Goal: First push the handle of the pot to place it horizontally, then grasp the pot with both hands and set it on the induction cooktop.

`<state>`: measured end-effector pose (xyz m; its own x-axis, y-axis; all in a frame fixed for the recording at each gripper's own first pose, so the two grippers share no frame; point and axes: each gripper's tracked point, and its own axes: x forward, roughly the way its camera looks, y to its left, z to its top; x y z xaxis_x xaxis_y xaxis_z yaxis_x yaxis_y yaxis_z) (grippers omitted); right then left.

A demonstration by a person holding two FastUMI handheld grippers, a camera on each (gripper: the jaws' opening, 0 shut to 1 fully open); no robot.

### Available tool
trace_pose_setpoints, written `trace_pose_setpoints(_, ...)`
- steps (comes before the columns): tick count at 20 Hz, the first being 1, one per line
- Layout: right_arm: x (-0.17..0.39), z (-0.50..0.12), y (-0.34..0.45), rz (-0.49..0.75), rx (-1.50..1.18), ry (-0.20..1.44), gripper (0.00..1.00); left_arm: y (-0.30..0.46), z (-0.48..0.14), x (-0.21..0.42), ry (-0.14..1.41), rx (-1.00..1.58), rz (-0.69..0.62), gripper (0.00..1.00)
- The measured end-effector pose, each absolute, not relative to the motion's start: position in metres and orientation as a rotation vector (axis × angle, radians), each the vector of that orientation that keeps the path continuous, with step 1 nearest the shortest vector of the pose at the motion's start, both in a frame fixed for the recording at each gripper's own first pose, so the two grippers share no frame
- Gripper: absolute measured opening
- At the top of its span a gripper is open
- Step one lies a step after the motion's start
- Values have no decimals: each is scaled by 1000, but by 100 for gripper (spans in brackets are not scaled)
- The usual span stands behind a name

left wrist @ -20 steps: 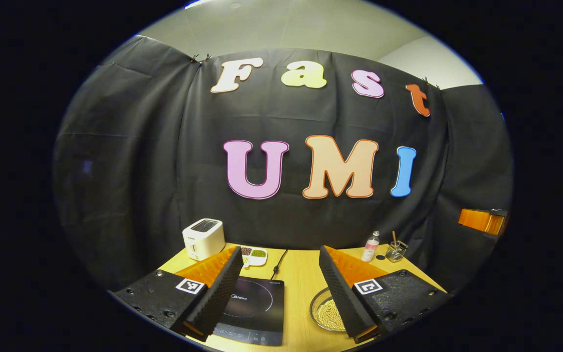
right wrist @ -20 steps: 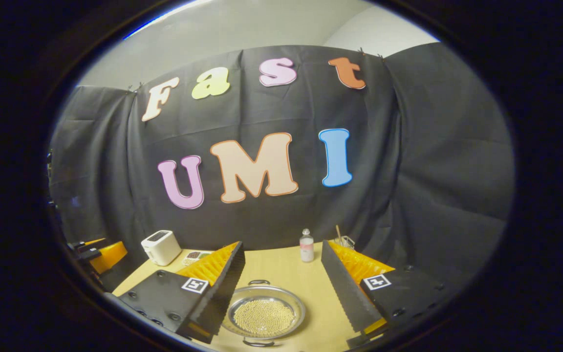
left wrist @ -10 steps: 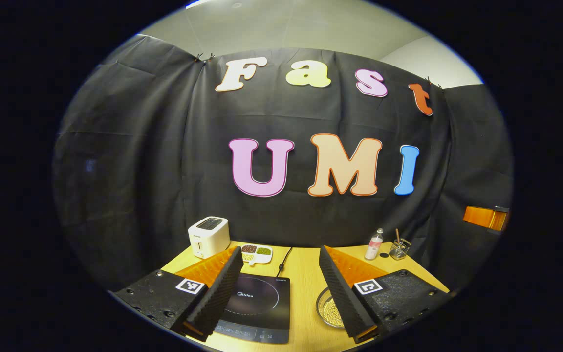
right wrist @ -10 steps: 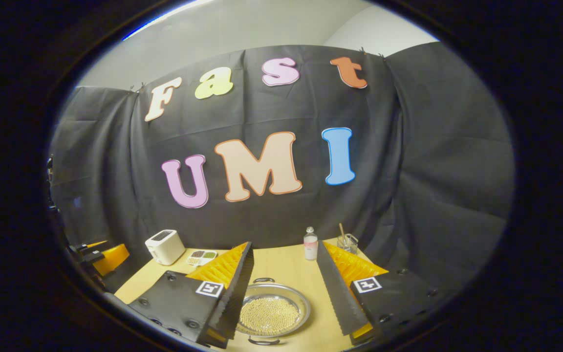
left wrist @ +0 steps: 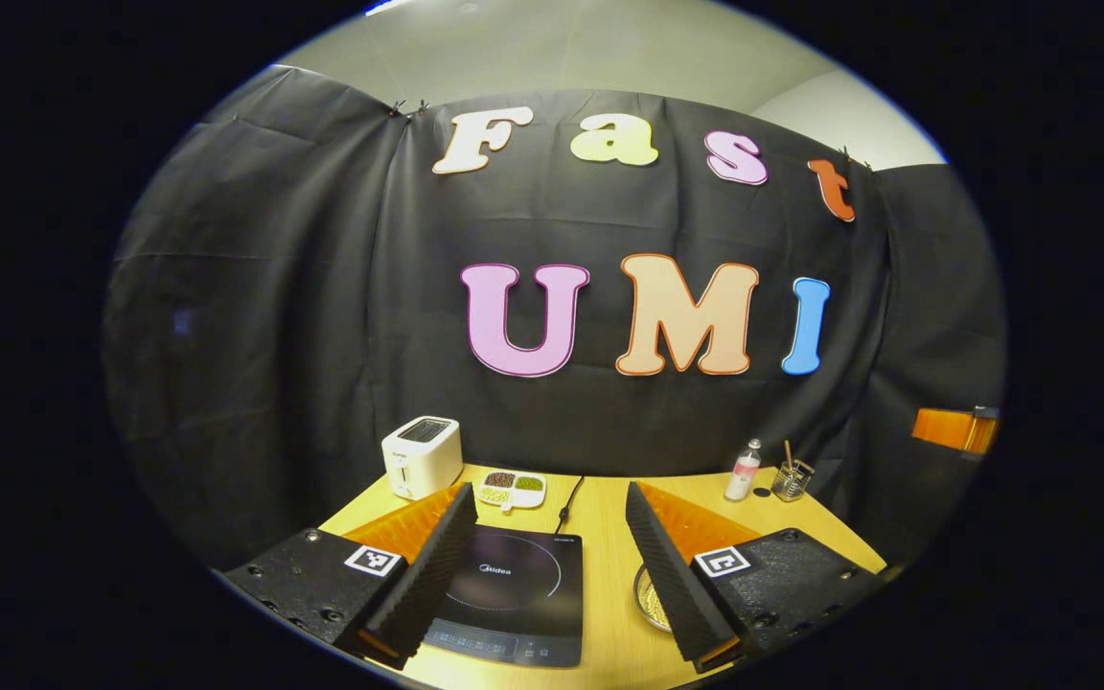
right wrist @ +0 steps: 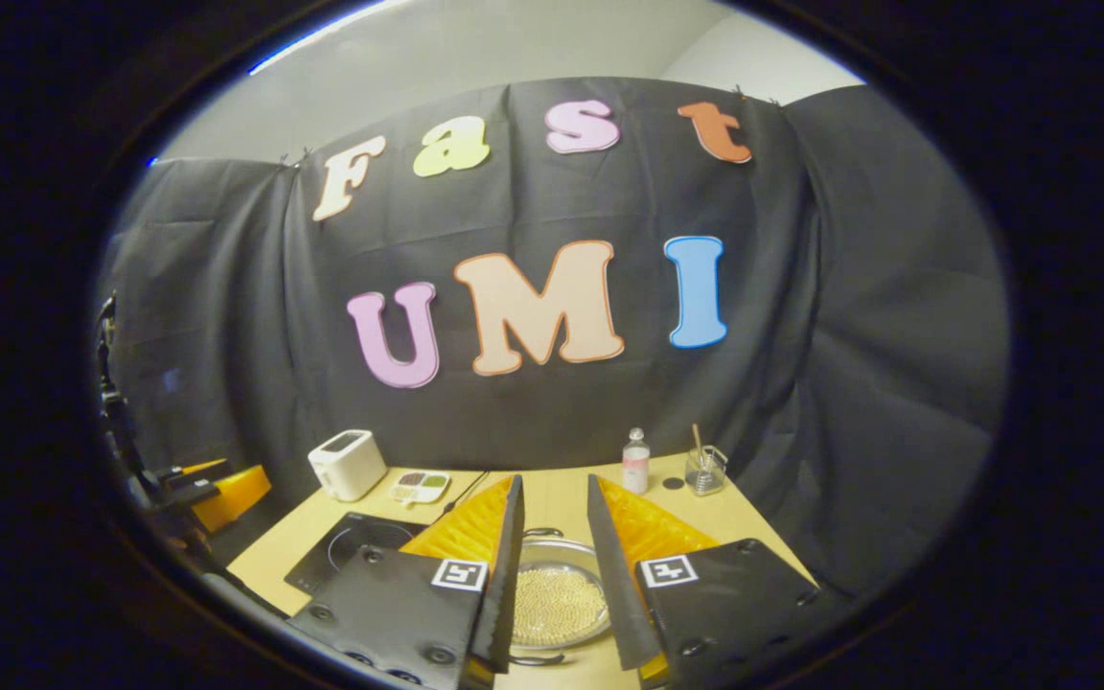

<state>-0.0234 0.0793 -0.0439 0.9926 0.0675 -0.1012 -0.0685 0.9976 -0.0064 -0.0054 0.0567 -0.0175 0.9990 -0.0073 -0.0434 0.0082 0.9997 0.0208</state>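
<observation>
Left tongs (left wrist: 547, 585): spread wide, holding nothing, above the near edge of the worktop (left wrist: 600, 537); the cooktop (left wrist: 514, 594) lies between and below the fingers.
Right tongs (right wrist: 557, 575): fingers partly closed with a narrow gap between them, gripping nothing, above the pot (right wrist: 557, 604).
Pot: shallow metal pan filled with small pale beads, flat on the worktop to the right of the cooktop, apart from it; one handle points toward the wall, the other toward the camera.
Cooktop: dark flat slab, nothing on it, its cord running to the back.
Back of worktop: toaster (left wrist: 423, 456) at left, a divided dish (left wrist: 512, 489) beside it, a bottle (right wrist: 635, 461) and a glass (right wrist: 705, 470) at right.
</observation>
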Motion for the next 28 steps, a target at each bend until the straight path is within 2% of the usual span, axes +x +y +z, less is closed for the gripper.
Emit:
trace_pose_setpoints(2, -25, -54, 91, 96, -7, 126, 35, 58, -20, -7, 46, 26, -7, 92)
trace_pose_setpoints(3, -17, -51, 87, 68, -10, 136, 35, 59, -20, -7, 46, 28, -8, 92)
trace_pose_setpoints(4, -16, -68, 79, 31, 20, 156, 19, 59, -19, -7, 45, 31, -9, 92)
trace_pose_setpoints(5, -20, -75, 89, 52, 49, 183, 3, 59, -20, -8, 45, 33, -11, 92)
trace_pose_setpoints(7, -22, -93, 98, 80, 91, 226, 0, 60, -21, -9, 45, 42, -13, 92)
trace_pose_setpoints(16, -45, -203, 117, 124, 33, 528, 3, 70, -27, -18, 66, 84, -22, 92)
trace_pose_setpoints(18, -55, -228, 125, 142, 39, 611, 0, 74, -30, -18, 75, 91, -27, 92)
trace_pose_setpoints(19, -58, -240, 129, 149, 46, 653, 3, 76, -32, -19, 79, 96, -30, 92)
trace_pose_setpoints(20, -62, -252, 134, 153, 56, 693, 0, 78, -34, -19, 83, 100, -33, 92)
trace_pose_setpoints(21, -65, -262, 138, 154, 70, 734, 3, 79, -36, -17, 88, 102, -37, 92)
trace_pose_setpoints(23, -72, -278, 148, 158, 112, 800, 0, 82, -41, -17, 102, 102, -49, 92)
trace_pose_setpoints(28, -81, -315, 165, 111, 188, 923, 3, 100, -55, -17, 136, 91, -63, 96)
